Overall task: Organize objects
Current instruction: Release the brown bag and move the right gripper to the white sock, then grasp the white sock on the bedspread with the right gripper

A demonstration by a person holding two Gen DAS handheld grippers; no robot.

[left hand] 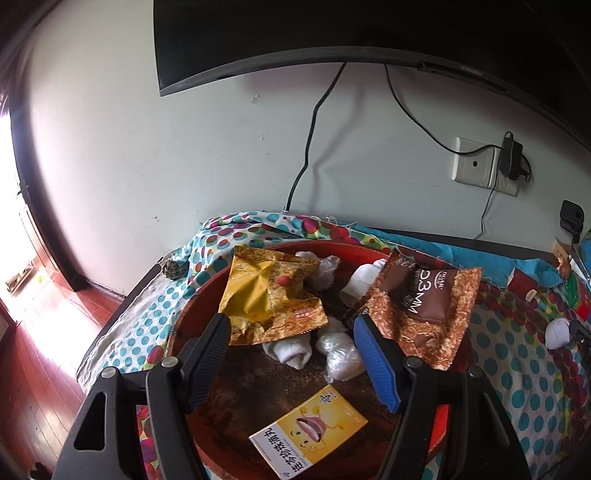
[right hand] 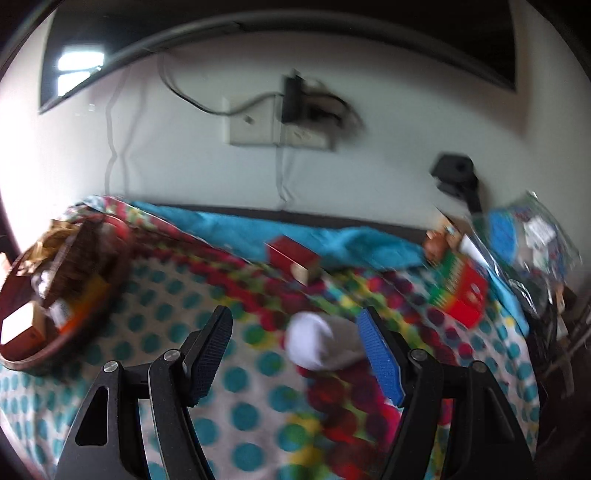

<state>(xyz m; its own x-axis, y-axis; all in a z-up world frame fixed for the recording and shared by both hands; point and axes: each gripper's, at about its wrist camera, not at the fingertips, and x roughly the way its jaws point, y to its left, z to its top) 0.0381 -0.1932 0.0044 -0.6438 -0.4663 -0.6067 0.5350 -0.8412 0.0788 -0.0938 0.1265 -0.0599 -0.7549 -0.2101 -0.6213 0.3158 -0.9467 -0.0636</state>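
My left gripper [left hand: 291, 325] is open and empty above a round red tray [left hand: 184, 314]. The tray holds a yellow snack bag [left hand: 266, 295], a brown snack bag [left hand: 424, 302], white rolled socks [left hand: 295, 350], clear wrapped bundles [left hand: 341, 358] and a yellow card [left hand: 308, 430]. My right gripper [right hand: 295, 317] is open over the dotted cloth [right hand: 221, 387]. A white rolled sock [right hand: 314, 343] lies between its fingers, close to the blue right finger [right hand: 380, 358]. The same sock shows at the right of the left wrist view [left hand: 557, 332]. The right wrist view is blurred.
The tray [right hand: 110, 295] sits left in the right wrist view. A red box [right hand: 291, 258], a red-green box [right hand: 461, 291] and a plastic bag of items [right hand: 524, 236] lie toward the back right. A wall socket [right hand: 258, 125], cables and a television [left hand: 332, 29] are behind.
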